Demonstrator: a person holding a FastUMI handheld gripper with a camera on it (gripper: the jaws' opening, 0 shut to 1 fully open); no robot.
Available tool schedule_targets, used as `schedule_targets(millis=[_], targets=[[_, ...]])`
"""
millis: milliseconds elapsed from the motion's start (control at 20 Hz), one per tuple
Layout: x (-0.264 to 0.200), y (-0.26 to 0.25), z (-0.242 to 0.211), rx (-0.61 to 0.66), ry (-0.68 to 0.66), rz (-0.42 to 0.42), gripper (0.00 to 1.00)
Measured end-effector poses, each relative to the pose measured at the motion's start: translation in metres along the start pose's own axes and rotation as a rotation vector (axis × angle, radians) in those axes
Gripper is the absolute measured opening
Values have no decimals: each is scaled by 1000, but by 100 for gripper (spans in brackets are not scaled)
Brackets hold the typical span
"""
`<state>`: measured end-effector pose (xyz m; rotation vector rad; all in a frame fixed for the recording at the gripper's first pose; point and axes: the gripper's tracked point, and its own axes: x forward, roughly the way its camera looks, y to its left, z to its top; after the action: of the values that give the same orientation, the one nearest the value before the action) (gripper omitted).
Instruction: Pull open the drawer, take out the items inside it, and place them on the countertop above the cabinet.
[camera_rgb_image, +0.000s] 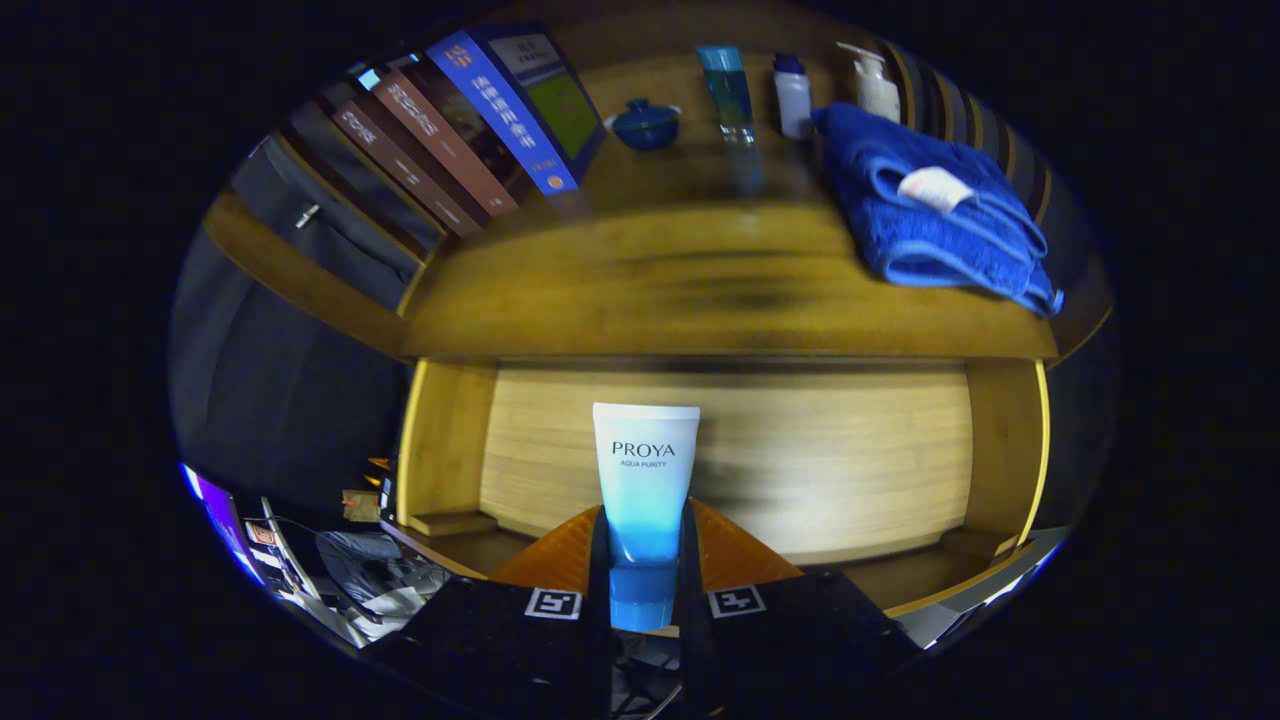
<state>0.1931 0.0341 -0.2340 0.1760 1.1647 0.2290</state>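
Between your jaws, low in the frame's middle, sits the smooth white-to-blue plastic tube, clenched on both sides above the open wooden drawer. You're mid-transfer, I judge; next, carry it up onto the glossy wood desk, clear of the fluffy blue towel.

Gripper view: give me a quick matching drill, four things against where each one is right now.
Things:
1. tube
2. towel
3. books
4. blue pot

Places:
A. leaning at the countertop's far end from the towel
B. at the countertop's back, between books and a clear blue bottle
C. clamped between the tongs, in front of the open drawer
D. folded on the countertop, beside the pump bottle

Pairs: 1-C, 2-D, 3-A, 4-B
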Motion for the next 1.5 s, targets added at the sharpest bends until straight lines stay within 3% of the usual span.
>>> schedule_targets(millis=[100, 250, 500, 850, 1050, 1250, 1500], targets=[[-2, -3, 32, -9, -44, -32, 31], [12, -25, 70, -57, -80, -145, 31], [41, -45, 101, -39, -54, -236, 31], [56, -47, 138, -30, -70, -273, 33], [49, -36, 152, -43, -148, -230, 66], [6, -15, 165, -74, -343, -160, 99], [-75, 9, 150, -96, -669, -94, 99]])
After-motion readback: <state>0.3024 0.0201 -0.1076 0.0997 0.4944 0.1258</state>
